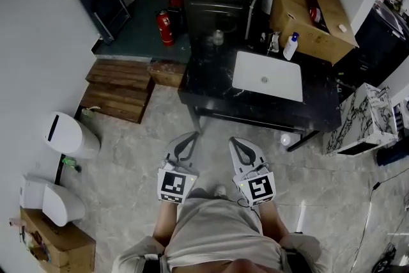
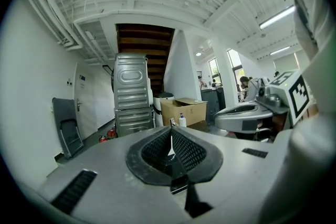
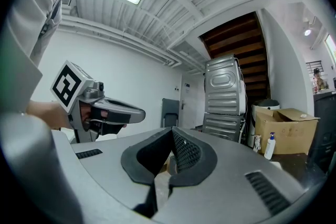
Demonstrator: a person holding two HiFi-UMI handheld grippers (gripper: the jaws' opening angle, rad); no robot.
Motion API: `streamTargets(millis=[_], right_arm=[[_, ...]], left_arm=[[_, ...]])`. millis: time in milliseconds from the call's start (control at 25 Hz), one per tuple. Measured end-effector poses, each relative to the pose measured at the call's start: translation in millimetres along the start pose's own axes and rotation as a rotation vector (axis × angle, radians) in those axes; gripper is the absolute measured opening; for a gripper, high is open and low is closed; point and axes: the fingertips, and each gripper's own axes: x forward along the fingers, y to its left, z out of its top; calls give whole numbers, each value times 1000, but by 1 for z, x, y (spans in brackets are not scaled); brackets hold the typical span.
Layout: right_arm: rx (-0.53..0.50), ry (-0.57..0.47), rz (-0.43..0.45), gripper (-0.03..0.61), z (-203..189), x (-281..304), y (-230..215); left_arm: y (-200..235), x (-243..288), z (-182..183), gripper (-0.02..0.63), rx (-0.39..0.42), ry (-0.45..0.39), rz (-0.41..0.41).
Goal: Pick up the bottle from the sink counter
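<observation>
counter (image 1: pixel 211 83) — black | on it: white basin (image 1: pixel 281 89), bottle (image 1: pixel 291 48), cardboard box (image 1: pixel 319 35)

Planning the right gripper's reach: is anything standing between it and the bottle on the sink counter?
Nothing visible blocks the right gripper; only the white basin lies between. A tap and cardboard box flank the bottle.

White bottle (image 1: pixel 291 46) with a blue pump top, standing upright. It sits at the back right of the black sink counter (image 1: pixel 211 77), behind the white basin's (image 1: pixel 267 75) far right corner, just beside the cardboard box (image 1: pixel 311 19).
</observation>
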Motion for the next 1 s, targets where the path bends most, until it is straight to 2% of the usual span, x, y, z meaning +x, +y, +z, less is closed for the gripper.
streamTargets(millis=[400,1000], right_arm=[[14,37,5,-3,-6,27,-12],[-2,60,-78,-3,-6,107,-51]], left_arm=[[20,21,-10,6,-19,26,2],[76,101,-5,6,-25,-14,-95]])
